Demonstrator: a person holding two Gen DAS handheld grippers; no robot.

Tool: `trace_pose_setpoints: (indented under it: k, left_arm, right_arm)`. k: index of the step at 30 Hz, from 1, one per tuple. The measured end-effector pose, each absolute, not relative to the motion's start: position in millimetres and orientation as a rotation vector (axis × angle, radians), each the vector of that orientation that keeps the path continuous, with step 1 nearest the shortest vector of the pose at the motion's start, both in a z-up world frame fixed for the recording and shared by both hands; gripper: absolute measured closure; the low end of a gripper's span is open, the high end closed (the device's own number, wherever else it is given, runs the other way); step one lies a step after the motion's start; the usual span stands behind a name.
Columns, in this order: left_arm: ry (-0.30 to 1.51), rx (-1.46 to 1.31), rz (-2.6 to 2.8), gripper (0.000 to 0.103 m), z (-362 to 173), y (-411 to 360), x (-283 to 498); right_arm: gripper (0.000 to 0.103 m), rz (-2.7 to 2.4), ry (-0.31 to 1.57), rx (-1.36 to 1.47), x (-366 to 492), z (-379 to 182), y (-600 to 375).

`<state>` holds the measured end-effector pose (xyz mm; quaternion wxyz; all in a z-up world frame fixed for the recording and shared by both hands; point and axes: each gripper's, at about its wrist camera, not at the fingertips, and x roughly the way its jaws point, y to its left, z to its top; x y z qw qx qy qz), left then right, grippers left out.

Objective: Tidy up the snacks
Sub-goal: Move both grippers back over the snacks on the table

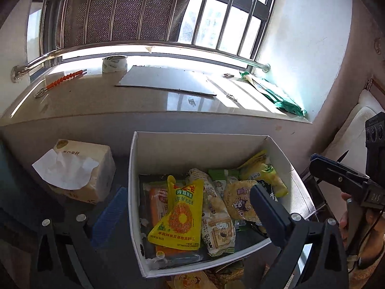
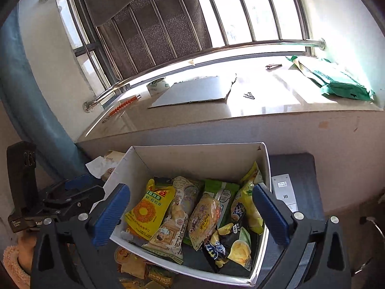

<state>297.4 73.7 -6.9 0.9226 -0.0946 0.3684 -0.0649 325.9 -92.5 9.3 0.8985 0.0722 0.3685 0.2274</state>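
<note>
left gripper (image 1: 190, 207) released, empty | right gripper (image 2: 191, 213) released, empty | snack packets (image 2: 192, 214) piled in white box (image 2: 199, 150), gathered for tidiness | loose packets (image 2: 134, 269) near, unsorted

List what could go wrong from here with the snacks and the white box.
1. Loose snack packets lie outside the white box against its near wall; with both claws open and empty, they could be missed.
2. The left claw straddles the box's left wall; closing here could pinch or tip the box.
3. The packets inside overlap, the yellow pouch over an orange pack, so a grab may drag a neighbour out.
</note>
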Motion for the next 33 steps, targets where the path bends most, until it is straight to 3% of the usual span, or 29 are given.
trace_pose_setpoints:
  k: [12,23,33]
  left_arm:
    - [0.615,-0.085,-0.136,0.000,12.7,57.8,168.1]
    - [0.586,-0.164,-0.156,0.000,-34.1,34.3,48.4]
    - [0.632,-0.207,-0.182,0.000,-66.8,25.2,24.3]
  right_arm:
    - [0.000,0.605,0.749,0.131,204.8,-3.1,-101.7]
    - [0.000,0.531,0.865,0.214,90.4,-79.4,-135.7]
    - [0.000,0.541,1.031,0.279,78.7,-126.2,-125.4]
